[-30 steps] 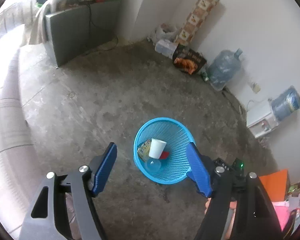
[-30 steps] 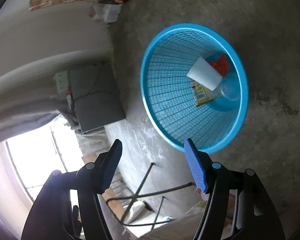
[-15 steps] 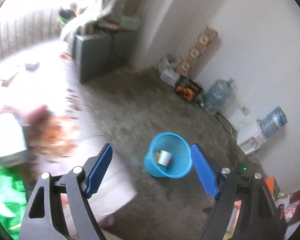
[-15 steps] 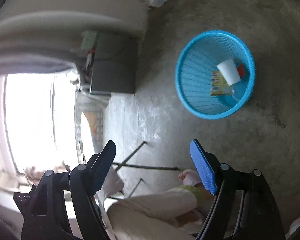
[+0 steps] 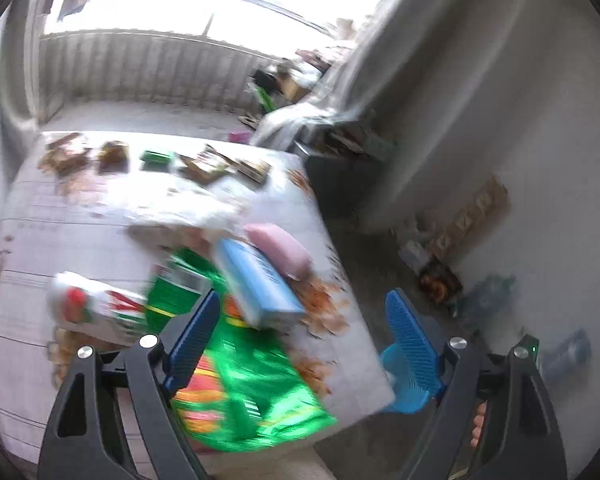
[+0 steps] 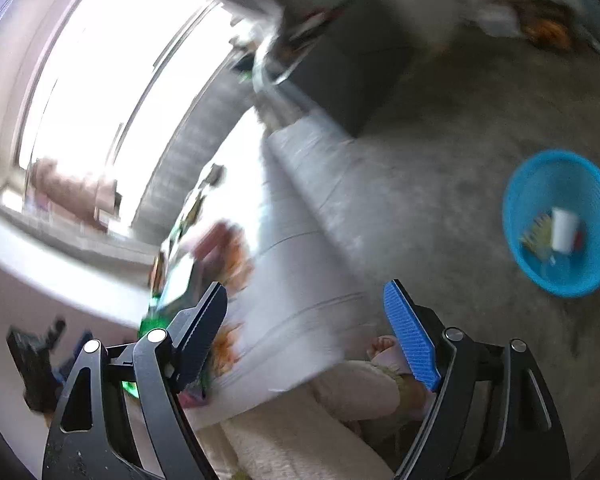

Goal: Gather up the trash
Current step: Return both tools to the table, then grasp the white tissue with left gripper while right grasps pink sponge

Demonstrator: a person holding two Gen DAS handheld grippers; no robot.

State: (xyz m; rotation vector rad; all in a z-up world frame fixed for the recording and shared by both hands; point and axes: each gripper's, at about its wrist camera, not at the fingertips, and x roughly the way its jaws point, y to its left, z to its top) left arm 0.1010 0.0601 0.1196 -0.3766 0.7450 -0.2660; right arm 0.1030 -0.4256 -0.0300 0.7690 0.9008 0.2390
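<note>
Your left claw (image 5: 304,340) is released, jaws just widened, nothing between; green wrapper (image 5: 256,392) and blue box (image 5: 260,284) lie on the worktop (image 5: 80,220) ahead. Your right claw (image 6: 306,332), likewise widened and empty, alone shows the blue basket (image 6: 532,188) to its right, holding a white cup (image 6: 564,229).

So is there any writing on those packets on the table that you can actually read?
None can be read.
Blue box: dark print, smeared by motion.
Green packet: coloured print, blurred.
White packet: red and green marks, no legible letters.
Yellow wrapper in the blue basket: blurred.
</note>
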